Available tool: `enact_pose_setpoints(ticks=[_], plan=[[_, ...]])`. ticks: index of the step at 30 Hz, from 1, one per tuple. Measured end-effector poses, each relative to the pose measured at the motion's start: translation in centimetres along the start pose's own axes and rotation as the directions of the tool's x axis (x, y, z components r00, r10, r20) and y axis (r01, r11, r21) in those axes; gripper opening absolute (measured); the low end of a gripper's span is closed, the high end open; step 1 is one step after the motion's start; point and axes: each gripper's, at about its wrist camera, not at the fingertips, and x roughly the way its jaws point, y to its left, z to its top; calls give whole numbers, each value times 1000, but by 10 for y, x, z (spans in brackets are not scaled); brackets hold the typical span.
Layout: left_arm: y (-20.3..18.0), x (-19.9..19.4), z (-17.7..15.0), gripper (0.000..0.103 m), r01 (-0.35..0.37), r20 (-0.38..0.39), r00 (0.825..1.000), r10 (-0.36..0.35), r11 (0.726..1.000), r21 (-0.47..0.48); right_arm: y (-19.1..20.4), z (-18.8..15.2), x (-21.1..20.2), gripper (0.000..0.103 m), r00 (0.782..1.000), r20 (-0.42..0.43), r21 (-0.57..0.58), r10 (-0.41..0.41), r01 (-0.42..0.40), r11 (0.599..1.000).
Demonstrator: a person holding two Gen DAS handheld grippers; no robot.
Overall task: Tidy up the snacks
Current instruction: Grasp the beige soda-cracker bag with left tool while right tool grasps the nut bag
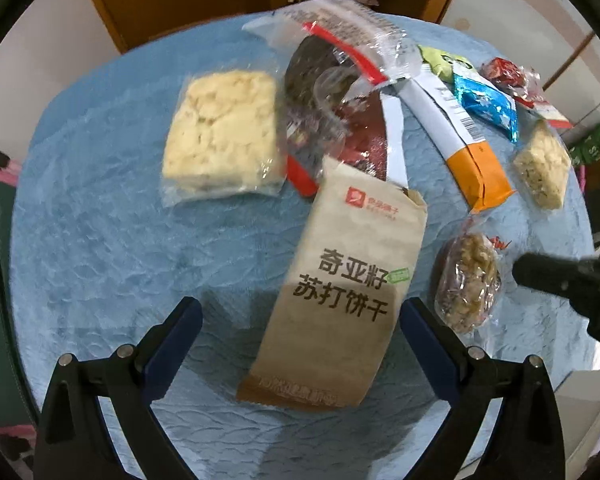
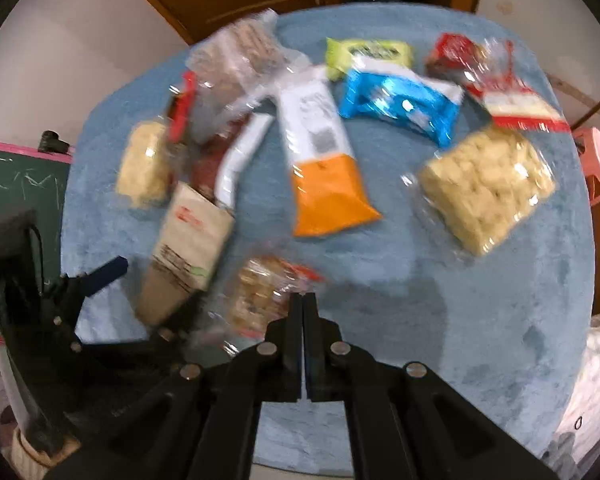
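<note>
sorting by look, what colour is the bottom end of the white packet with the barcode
Orange. The white packet has a solid orange bottom end, clearest in the right wrist view.

Matt kraft-paper cracker packet (image 1: 340, 292) lies on rough blue cloth (image 1: 100, 248); rice-cake wrapper (image 1: 220, 136) glossy clear plastic.

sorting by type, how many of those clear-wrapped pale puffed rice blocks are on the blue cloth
2. One puffed rice block lies at the left of the pile, beside the dark red bag. The other block lies apart at the right edge, below the red-and-clear packet. More might be hidden under the pile.
</note>
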Motion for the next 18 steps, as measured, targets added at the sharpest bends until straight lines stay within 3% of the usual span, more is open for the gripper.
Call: enact_pose_setpoints(ticks=[3, 5, 7, 9, 10, 14, 18], plan=[[3, 6, 0, 99, 16, -7, 1000, -17, 1000, -24, -19, -3, 5, 2, 993, -65, 61, 100, -96, 994], [1, 8, -1, 96, 13, 2, 1000, -13, 1000, -26, -25, -4, 3, 4, 986, -58, 104, 159, -152, 983], [2, 7, -4, 87, 15, 15, 1000, -15, 1000, -16, -26, -2, -1, 21, 977, -32, 134, 213, -207, 969], [-2, 4, -8, 71, 24, 27, 999, -24, 1000, 4, -23, 0, -2, 59, 976, -15, 153, 218, -213, 965], [-5, 1, -9, 60, 45, 33, 998, -46, 999, 16, -22, 1, -2, 62, 978, -5, 162, 210, -206, 965], [-3, -9, -18, 58, 25, 39, 999, -26, 1000, 7, -13, 4, 12, 62, 975, -37, 198, 220, -209, 958], [12, -17, -32, 57, 24, 54, 998, -22, 999, -42, 8, 4, 29, 64, 987, -63, 192, 150, -135, 972]])
